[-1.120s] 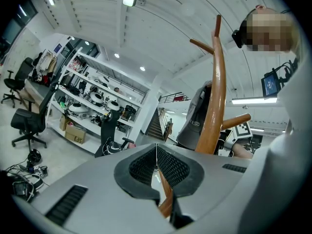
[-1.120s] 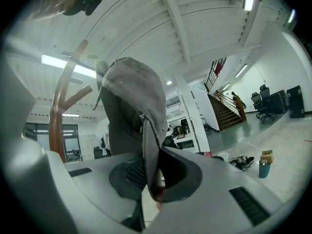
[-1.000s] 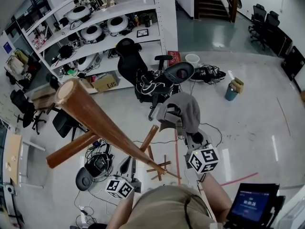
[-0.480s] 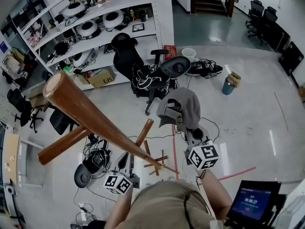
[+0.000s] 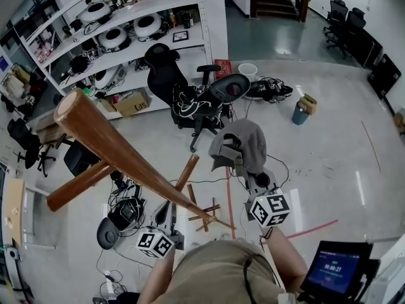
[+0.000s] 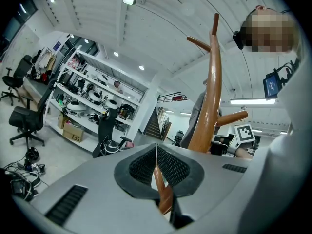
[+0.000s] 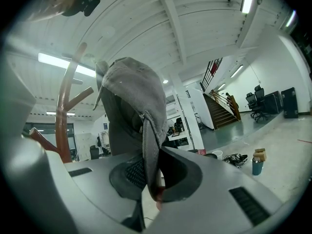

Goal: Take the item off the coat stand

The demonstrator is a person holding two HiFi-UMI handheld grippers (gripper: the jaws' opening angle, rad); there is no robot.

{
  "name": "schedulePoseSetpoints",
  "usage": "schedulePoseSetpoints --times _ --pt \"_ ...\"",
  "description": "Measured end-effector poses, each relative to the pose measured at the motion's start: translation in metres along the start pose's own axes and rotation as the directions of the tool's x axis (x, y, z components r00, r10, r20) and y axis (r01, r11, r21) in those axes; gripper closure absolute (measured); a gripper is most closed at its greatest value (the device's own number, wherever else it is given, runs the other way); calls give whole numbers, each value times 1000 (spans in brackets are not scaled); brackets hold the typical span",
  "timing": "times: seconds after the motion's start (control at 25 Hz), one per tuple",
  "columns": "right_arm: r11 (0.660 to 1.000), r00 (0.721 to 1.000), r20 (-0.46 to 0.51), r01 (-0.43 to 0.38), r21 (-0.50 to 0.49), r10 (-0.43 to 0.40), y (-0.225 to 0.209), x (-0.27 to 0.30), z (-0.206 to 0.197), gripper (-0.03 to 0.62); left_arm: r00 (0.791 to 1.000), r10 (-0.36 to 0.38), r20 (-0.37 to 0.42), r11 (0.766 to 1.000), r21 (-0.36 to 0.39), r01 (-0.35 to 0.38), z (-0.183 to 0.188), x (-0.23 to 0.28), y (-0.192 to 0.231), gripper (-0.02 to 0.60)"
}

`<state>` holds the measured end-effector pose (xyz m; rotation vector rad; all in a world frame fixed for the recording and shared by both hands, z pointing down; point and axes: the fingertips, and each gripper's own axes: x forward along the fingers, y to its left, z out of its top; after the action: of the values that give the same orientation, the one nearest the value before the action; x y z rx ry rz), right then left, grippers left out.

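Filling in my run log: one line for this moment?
right tool: shut on cap | cap: clear of coat stand | left tool: shut

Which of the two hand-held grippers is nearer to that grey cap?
Right. The right hand-held gripper clamps the grey cap by its edge; the left hand-held gripper sits apart, beside the coat stand.

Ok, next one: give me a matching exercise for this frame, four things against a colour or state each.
Things:
1. cap
2. stand
3. bucket
4. bin

Colour or state:
A. teal
B. brown wood
C. grey, gripped in the right claw
D. white

Pairs: 1-C, 2-B, 3-D, 4-A
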<state>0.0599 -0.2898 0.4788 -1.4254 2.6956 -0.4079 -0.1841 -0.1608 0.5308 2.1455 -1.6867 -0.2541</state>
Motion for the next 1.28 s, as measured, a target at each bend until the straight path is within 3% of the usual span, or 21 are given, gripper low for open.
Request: schedulePoseSetpoints --times 1.28 --pt "1000 999 -52 -15 19 16 -1 -37 -22 560 998 62 26 998 -8 -62 -4 -23 2 563"
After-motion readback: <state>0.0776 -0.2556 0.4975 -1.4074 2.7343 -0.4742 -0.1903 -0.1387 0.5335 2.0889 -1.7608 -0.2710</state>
